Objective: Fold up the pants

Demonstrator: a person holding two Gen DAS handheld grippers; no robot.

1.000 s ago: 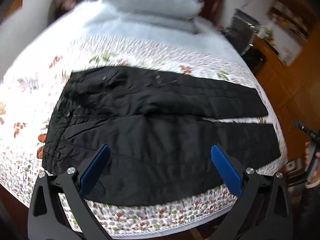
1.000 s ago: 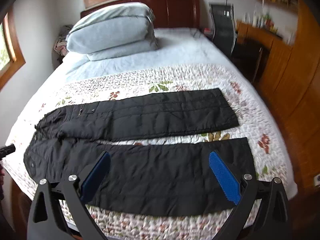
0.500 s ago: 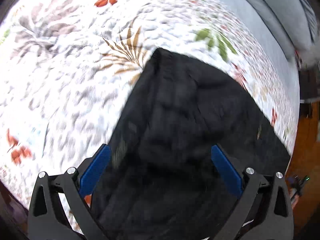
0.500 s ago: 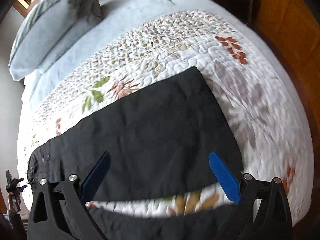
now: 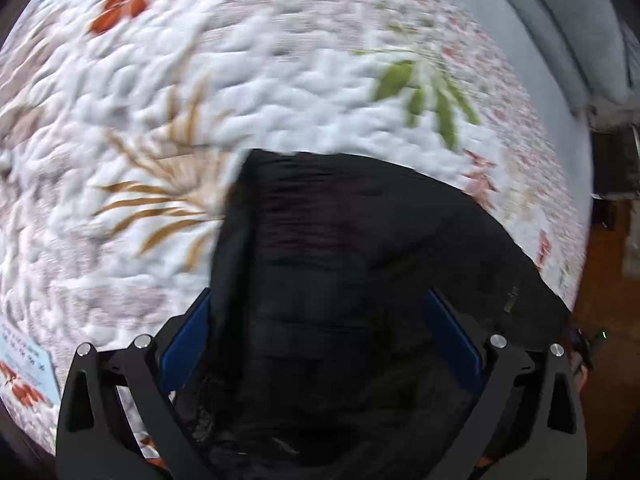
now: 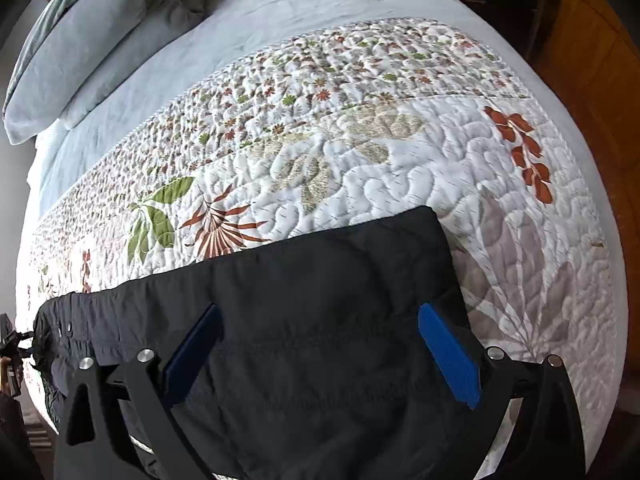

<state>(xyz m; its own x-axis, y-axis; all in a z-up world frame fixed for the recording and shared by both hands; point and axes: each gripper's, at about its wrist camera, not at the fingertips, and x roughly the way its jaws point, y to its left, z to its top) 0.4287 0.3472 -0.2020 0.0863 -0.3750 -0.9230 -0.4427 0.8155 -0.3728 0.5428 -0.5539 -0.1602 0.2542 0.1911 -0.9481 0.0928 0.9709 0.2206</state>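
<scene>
Black pants point(image 6: 312, 320) lie flat on a floral quilt point(image 6: 360, 152). In the right wrist view the far leg's cuff end fills the foreground, and my right gripper point(image 6: 320, 352) hovers open just over it, blue pads point(image 6: 448, 356) spread wide with cloth beneath them. In the left wrist view the waist corner of the pants point(image 5: 360, 280) lies close under my left gripper point(image 5: 320, 344), which is open too; its left pad point(image 5: 186, 340) sits at the waistband's edge. Neither gripper pinches any cloth. The picture is blurred on the left.
The quilt point(image 5: 200, 100) covers the bed's near half. Pale blue pillows point(image 6: 92, 40) lie at the headboard end on a blue sheet. Wooden furniture point(image 6: 592, 52) stands along the bed's right side. The other gripper point(image 6: 10, 344) shows at the far left edge.
Both grippers have dropped from a high view of the whole pants down close to the cloth, the left to the waist corner, the right to the far leg's cuff. Both stayed open.
</scene>
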